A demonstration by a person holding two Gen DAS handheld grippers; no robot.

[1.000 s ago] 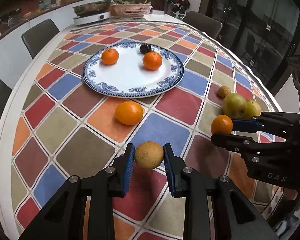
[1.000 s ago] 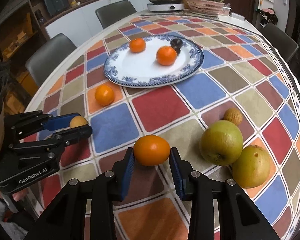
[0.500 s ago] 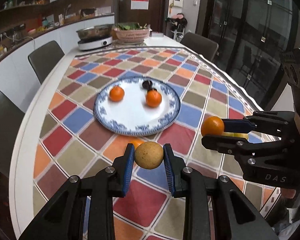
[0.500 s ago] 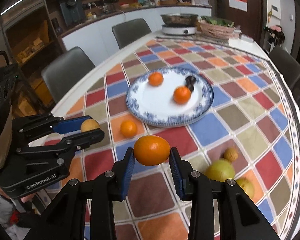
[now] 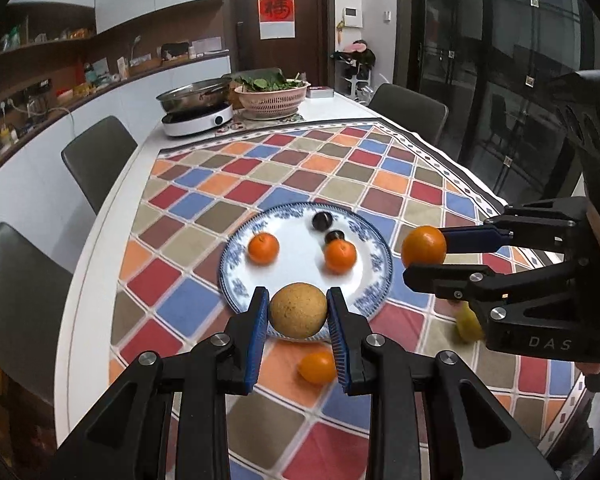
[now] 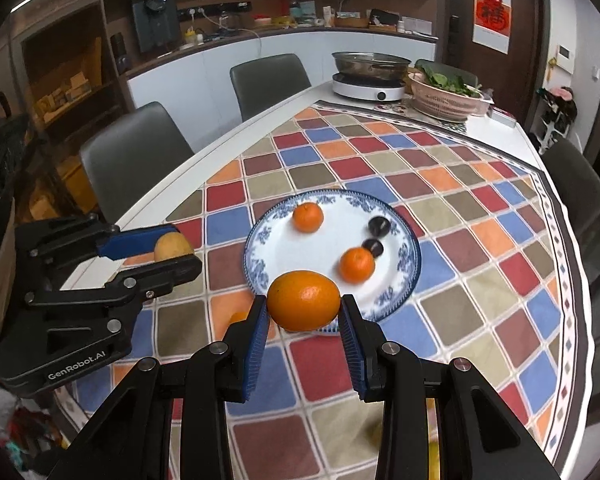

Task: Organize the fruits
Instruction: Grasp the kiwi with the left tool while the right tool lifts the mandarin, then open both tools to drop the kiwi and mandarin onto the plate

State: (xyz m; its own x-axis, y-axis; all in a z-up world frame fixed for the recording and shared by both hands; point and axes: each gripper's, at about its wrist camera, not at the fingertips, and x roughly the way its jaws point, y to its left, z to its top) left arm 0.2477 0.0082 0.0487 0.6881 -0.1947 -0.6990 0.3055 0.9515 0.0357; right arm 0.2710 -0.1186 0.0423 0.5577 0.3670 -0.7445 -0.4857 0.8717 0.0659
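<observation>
Task partly complete. My left gripper [image 5: 298, 316] is clamped on a tan round fruit [image 5: 298, 310], held at lower centre of the frame above the near rim of the blue-patterned plate [image 5: 374, 248]. My right gripper [image 6: 304, 312] is clamped on a large orange [image 6: 303, 301], likewise above the plate's near rim. Already on the plate: two small oranges [image 5: 263, 247] and two dark fruits [image 5: 322, 221]. Left on the desk [image 5: 188, 304]: one small orange [image 5: 317, 367] below the plate and a yellowish fruit [image 5: 467, 326] at right.

white table [image 5: 100, 264], checkered cloth [image 5: 340, 168]; on cloth: blue-white plate [image 5: 236, 252], 1 loose orange [image 5: 318, 367].
</observation>
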